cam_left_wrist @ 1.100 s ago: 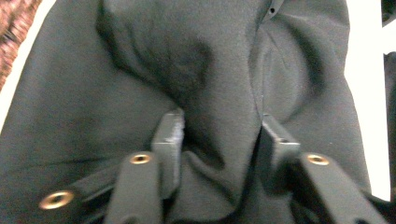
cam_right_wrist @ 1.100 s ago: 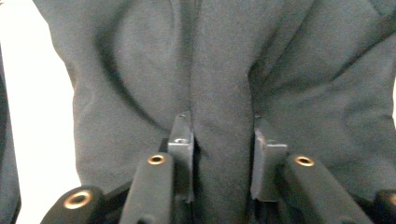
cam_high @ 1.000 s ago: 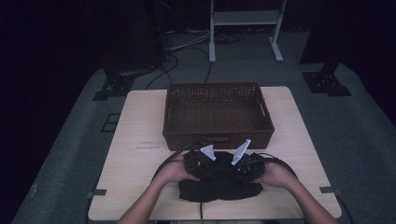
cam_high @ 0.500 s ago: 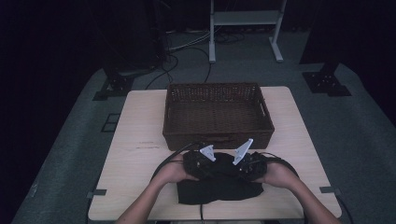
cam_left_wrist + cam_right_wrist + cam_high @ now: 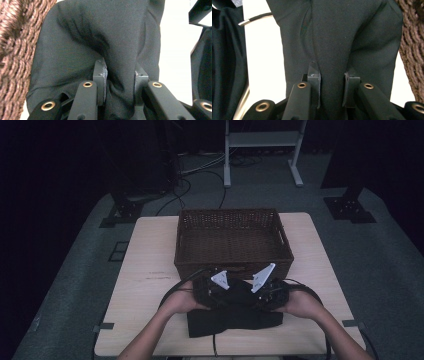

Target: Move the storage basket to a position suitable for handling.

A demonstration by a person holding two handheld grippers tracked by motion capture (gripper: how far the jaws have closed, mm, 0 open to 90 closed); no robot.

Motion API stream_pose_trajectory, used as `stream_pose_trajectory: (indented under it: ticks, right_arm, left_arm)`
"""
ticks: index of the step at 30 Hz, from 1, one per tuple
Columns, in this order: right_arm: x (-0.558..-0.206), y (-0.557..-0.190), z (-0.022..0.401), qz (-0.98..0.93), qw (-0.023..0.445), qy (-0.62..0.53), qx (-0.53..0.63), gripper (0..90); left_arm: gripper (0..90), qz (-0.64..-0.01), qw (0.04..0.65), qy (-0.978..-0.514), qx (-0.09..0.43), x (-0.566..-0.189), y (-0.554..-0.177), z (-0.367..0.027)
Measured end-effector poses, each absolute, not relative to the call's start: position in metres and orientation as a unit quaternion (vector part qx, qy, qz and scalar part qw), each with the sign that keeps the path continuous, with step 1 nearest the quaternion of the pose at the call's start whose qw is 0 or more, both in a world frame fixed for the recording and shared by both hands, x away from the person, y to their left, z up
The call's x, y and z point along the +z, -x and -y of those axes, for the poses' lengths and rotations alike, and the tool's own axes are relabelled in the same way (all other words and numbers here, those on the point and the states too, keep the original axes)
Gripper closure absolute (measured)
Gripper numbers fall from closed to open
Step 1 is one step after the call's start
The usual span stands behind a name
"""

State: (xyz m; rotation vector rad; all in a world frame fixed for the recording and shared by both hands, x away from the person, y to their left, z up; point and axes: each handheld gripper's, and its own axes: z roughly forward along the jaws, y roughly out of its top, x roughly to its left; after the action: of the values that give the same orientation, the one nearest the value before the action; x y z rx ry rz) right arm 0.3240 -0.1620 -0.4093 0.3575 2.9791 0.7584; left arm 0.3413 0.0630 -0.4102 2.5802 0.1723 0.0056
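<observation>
A black cloth point(image 5: 235, 317) lies folded near the front edge of the wooden table point(image 5: 145, 270), and its far edge is lifted off the tabletop. My left gripper point(image 5: 225, 295) and right gripper point(image 5: 257, 296) sit close together over it, each held in a hand. In the left gripper view, the left gripper point(image 5: 120, 72) is shut on a bunched fold of the black cloth point(image 5: 100, 32). In the right gripper view, the right gripper point(image 5: 331, 72) is shut on a hanging fold of the cloth point(image 5: 342, 30). The fingertips are buried in the fabric.
A brown wicker basket point(image 5: 232, 217) stands just behind the grippers, at mid-table. Its woven wall shows at the left of the left gripper view point(image 5: 12, 50) and at the right of the right gripper view point(image 5: 412, 50). A cable point(image 5: 254, 20) crosses the tabletop. Dark floor surrounds the table.
Both hands have risen slightly, taking the pinched edge of the black cloth up with them. The basket has not moved.
</observation>
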Motion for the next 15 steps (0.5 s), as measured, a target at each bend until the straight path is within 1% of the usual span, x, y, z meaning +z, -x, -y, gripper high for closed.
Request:
stream_pose_trajectory:
  ticks: [15]
  right_arm:
    - [-0.378, -0.320, 0.164, -0.959, 0.038, -0.103, 0.261, 72.6]
  left_arm:
    - [71.2, -0.053, 0.283, -0.957, 0.019, -0.381, -0.338, -0.066]
